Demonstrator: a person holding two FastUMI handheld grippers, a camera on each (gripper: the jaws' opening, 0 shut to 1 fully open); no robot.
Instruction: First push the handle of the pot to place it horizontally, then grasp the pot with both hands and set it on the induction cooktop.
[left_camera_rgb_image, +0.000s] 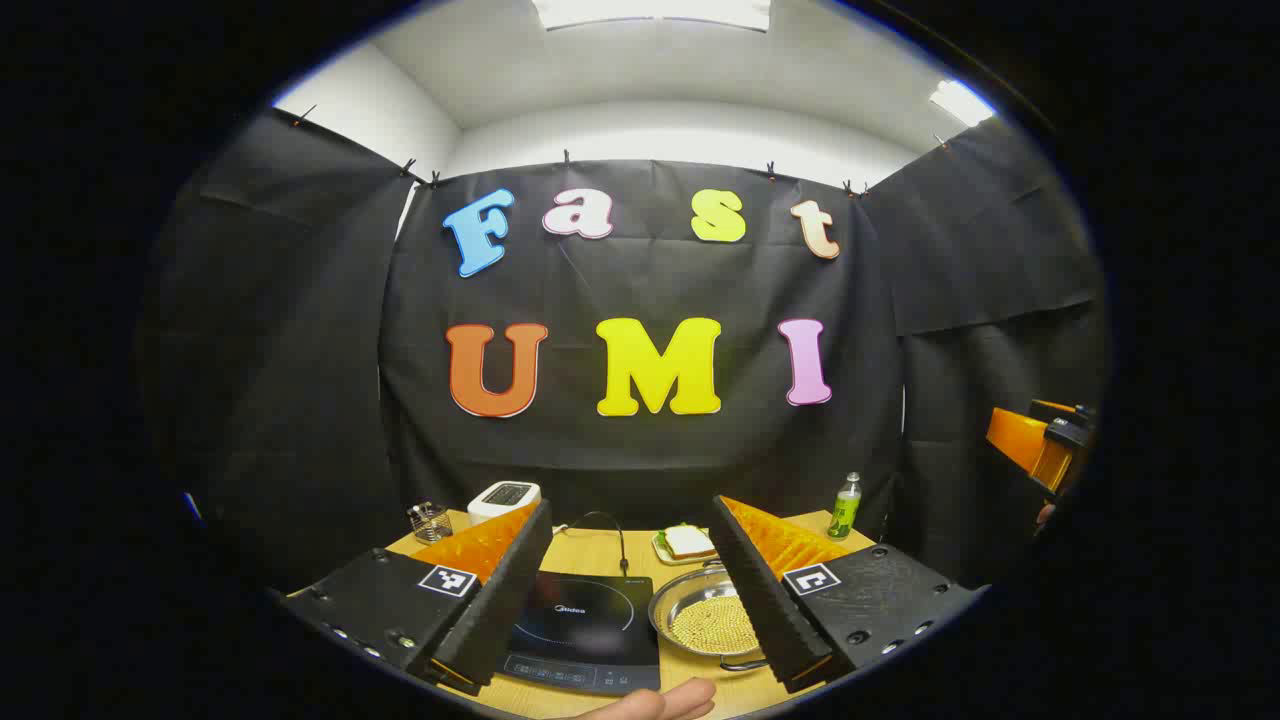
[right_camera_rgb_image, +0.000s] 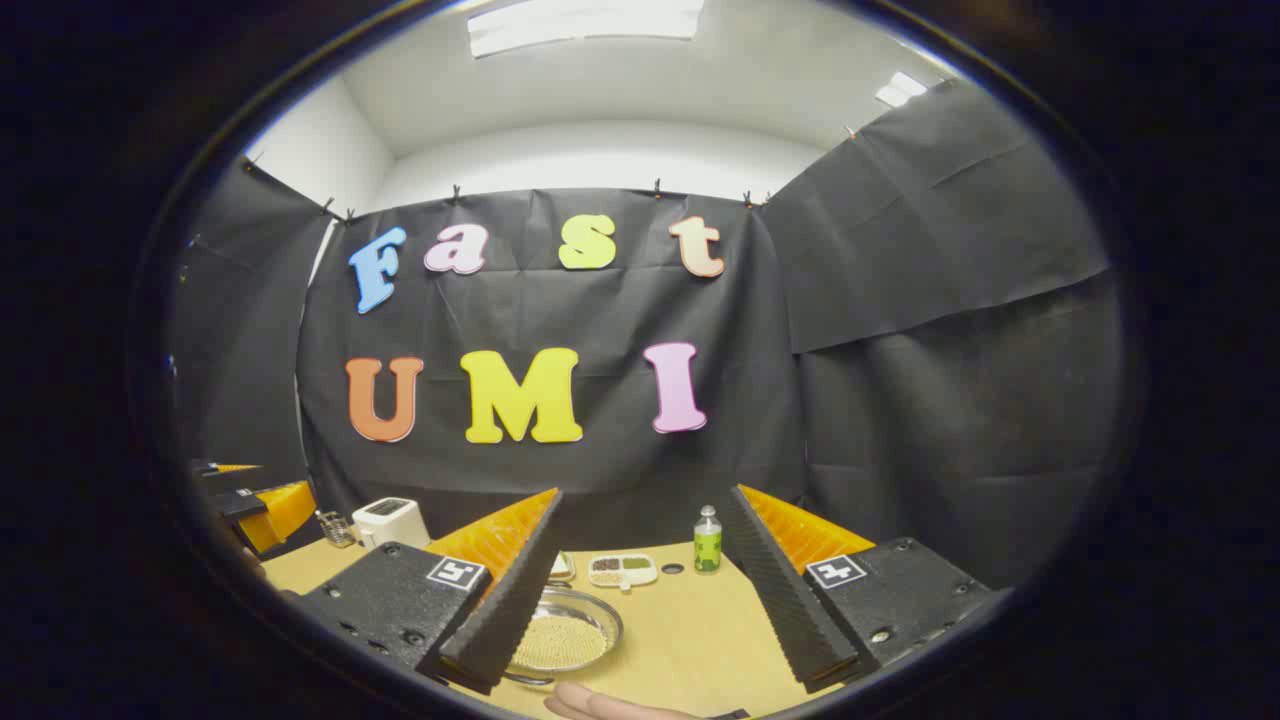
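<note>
- A wooden table (left_camera_rgb_image: 600, 552) in a cloth-walled booth carries the work: a black induction cooktop (left_camera_rgb_image: 585, 630) lies flat near its front edge.
- Just right of the cooktop sits the pot (left_camera_rgb_image: 708, 620), a shallow steel pan holding pale grains; its handle (left_camera_rgb_image: 742, 663) juts toward the camera, not yet horizontal.
- The left gripper (left_camera_rgb_image: 630, 600) hangs above both, fingers spread wide, holding nothing.
- The right gripper (right_camera_rgb_image: 640, 600), likewise spread and empty, hovers over the table with the pan under its left finger.
- A toaster (left_camera_rgb_image: 504, 497), a sandwich plate (left_camera_rgb_image: 686, 543) and a green bottle (left_camera_rgb_image: 846, 506) line the back.
- Risk: a hard shove on the handle could slide or tip the pan and scatter grains; an uneven two-handed lift could tilt it.
</note>
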